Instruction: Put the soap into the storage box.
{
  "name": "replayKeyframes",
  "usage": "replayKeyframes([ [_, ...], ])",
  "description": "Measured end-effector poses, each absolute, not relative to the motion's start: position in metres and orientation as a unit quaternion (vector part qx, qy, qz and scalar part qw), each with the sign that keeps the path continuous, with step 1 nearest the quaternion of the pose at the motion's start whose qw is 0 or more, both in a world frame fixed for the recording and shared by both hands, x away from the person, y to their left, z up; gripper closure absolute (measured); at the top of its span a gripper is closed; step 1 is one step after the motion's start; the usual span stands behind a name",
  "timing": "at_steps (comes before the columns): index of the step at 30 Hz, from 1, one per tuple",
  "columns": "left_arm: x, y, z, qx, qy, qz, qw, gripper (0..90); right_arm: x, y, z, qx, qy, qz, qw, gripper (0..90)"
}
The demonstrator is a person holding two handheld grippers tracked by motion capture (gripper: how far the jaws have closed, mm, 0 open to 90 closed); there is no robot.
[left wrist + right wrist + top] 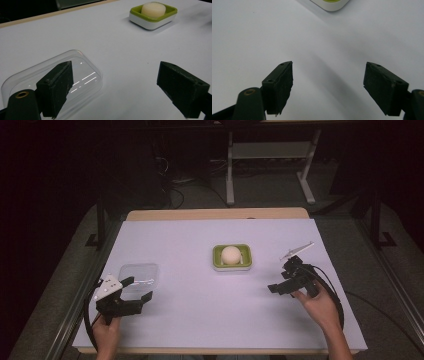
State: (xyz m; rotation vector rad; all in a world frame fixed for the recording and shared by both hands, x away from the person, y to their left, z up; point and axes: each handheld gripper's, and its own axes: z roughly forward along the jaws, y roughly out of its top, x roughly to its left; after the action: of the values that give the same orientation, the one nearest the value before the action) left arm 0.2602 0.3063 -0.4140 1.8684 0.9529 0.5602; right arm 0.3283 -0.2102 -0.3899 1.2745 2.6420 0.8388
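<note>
A round cream soap [231,255] lies in a green and white soap dish [216,256] at the middle of the table. A clear plastic lid [142,271] rests flat at the left. My left gripper [138,289] is open at the lid's near edge, one jaw over the lid, holding nothing. In the left gripper view the gripper [115,82] stands wide open, the lid [85,67] lies under its left jaw, and the soap [153,9] sits in the dish [150,23] far ahead. My right gripper [280,281] hovers open right of the dish; in its own view the gripper [328,82] is empty, a dish corner [330,5] at the top.
A white sheet covers the table [200,320], whose wooden far edge [215,214] shows beyond it. Metal frame rails [70,310] run along both sides. Dark floor with cables and a stand's legs [230,175] lies behind the table.
</note>
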Motion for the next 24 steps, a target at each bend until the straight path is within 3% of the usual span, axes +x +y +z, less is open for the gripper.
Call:
replayKeyframes([
  [24, 0.262, 0.302, -0.416, 0.771, 0.377, 0.211, 0.467, 12.9, 0.289, -0.237, -0.407, 0.436, 0.847, 0.301, 0.043, 22.6],
])
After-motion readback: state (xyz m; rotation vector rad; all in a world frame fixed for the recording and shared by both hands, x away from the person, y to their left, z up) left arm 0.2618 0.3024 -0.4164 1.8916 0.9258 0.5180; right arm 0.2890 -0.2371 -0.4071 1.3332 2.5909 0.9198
